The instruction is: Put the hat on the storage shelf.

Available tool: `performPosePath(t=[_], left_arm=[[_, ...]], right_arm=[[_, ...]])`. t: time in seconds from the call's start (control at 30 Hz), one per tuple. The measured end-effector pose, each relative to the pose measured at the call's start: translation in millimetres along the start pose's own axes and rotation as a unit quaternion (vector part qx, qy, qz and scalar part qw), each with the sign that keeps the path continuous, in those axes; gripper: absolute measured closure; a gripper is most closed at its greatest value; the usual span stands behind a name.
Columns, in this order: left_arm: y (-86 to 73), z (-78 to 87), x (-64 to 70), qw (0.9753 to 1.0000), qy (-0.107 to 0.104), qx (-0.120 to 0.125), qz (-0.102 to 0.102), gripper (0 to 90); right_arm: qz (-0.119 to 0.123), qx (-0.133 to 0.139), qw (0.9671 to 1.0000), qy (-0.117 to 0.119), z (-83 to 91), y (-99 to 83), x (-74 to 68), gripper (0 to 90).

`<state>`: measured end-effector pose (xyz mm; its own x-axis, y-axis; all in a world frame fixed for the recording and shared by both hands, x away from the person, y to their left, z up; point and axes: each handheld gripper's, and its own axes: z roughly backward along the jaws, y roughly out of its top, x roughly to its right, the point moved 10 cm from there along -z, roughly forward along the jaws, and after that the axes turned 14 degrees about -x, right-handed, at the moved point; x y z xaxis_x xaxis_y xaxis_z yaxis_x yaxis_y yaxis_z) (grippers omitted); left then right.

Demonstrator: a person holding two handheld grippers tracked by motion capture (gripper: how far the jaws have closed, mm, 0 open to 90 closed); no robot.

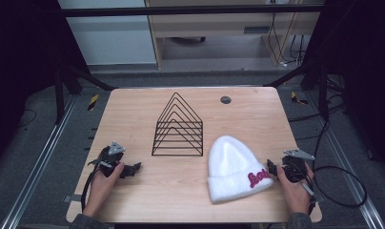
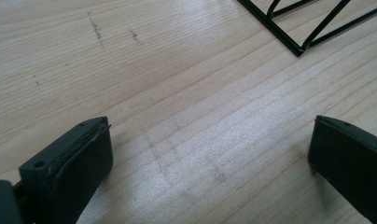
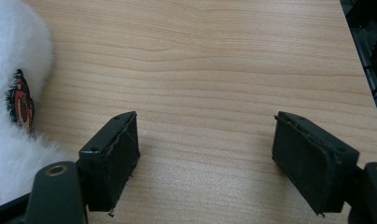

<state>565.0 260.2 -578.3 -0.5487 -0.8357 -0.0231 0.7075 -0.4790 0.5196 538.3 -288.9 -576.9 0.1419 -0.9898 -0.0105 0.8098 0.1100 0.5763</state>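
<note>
Even overhead light on the table [image 1: 181, 191]; dark surroundings, esp. both sides of the high view. Soft short shadows under the wire rack [image 1: 178, 126] and white hat [image 1: 233, 167], no hard glare. Pale sheen on wood btwn the left gripper [image 2: 210, 154] jaws. High view slightly soft; white fluff left of the right gripper [image 3: 205, 158] is blurred, near blown out.

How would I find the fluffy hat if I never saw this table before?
Start at the wooden table and find the black wire rack standing in its middle. Just to the rack's right and nearer the person lies the hat. It is the only soft white thing, with pink letters on its cuff.
</note>
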Motion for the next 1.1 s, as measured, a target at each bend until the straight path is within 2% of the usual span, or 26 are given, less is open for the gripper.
performPosePath(t=[0.33,0.43,0.5,0.57,0.7,0.8,0.83,0.87,0.93,1.0,1.07,1.1], left_arm=[[0.1,-0.1,0.2,1.0000,0.000,0.001,0.001,0.0],[0.1,-0.1,0.1,1.0000,0.000,0.001,0.000,0.0],[0.1,-0.1,0.1,1.0000,0.000,0.001,0.000,0.0],[0.1,-0.1,0.1,1.0000,0.000,0.001,0.000,0.0],[0.2,-0.1,0.2,1.0000,-0.001,0.001,0.000,0.0],[0.1,-0.1,0.2,1.0000,0.000,0.001,0.000,0.0],[0.1,0.0,0.1,1.0000,0.000,0.001,0.000,0.0],[0.1,0.0,0.1,1.0000,0.000,0.001,0.000,0.0],[0.2,-0.1,0.2,1.0000,-0.001,0.001,0.000,0.0],[0.1,-0.1,0.2,1.0000,-0.001,0.001,0.000,0.0],[0.1,-0.1,0.2,1.0000,-0.001,0.001,0.000,0.0],[0.2,-0.1,0.2,1.0000,-0.002,0.001,0.000,0.0]], right_arm=[[0.000,0.000,1.0000,0.001,-0.1,0.4,-0.2,22.0],[0.011,-0.011,0.9999,0.007,0.9,0.2,0.5,23.2],[0.015,-0.013,0.9998,-0.003,5.8,4.9,3.7,23.5],[0.026,-0.005,0.9996,0.001,16.9,17.3,1.0,23.3],[0.063,-0.018,0.9979,0.006,35.1,38.7,-14.8,21.8],[0.081,-0.021,0.9963,0.019,46.3,53.4,-32.8,19.9],[0.093,-0.023,0.9951,0.023,50.0,59.4,-40.8,19.7],[0.093,-0.023,0.9951,0.023,50.0,59.4,-40.8,19.7],[0.112,-0.030,0.9932,0.013,52.7,69.5,-50.3,21.3],[0.125,-0.037,0.9912,0.025,52.2,76.7,-61.7,21.8],[0.140,-0.050,0.9885,0.030,47.8,82.0,-71.5,24.1],[0.153,-0.070,0.9852,0.031,42.9,85.0,-80.1,25.4]])
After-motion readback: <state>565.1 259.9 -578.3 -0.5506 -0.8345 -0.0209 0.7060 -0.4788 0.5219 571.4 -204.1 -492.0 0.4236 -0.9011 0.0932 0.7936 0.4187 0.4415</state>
